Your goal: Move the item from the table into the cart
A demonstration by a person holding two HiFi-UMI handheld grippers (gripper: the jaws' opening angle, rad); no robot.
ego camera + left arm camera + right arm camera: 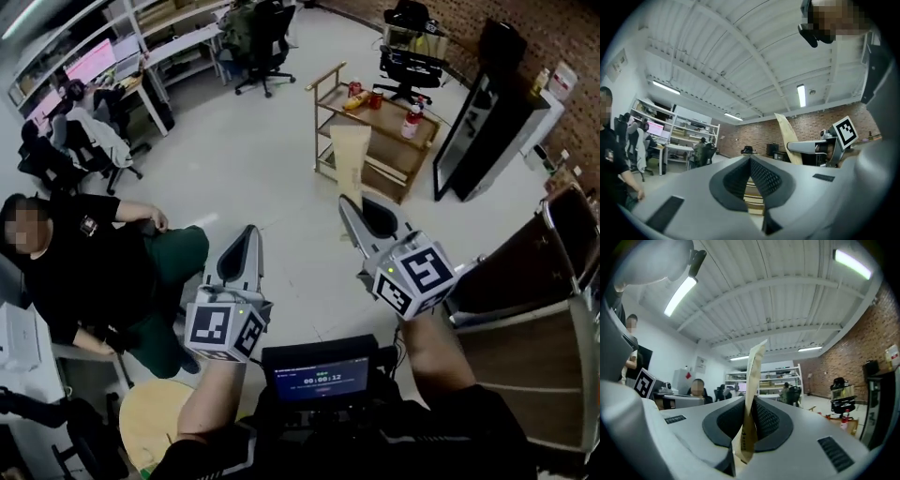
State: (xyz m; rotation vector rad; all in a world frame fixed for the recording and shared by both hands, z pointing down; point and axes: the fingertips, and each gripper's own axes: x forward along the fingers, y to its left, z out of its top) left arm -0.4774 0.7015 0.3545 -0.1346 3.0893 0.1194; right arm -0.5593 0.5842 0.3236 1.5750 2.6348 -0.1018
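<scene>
Floor (262,159): open, pale, office chairs at the far side.

Wooden cart (389,114): stands far, right of centre; bottles (411,122) on its top shelf.

Seated person (84,262): at the near left.

Tan paper packet (350,159): the task's item, flat and upright, off any worktop. It is held in the air nearer than the cart, and in the head view it overlaps the cart's left end.

Right claw (751,401): nearly closed, pads pressed on the packet's lower edge.

Left claw (750,159): jaws together at the tips, holding nothing, raised to the left of the right claw.
</scene>
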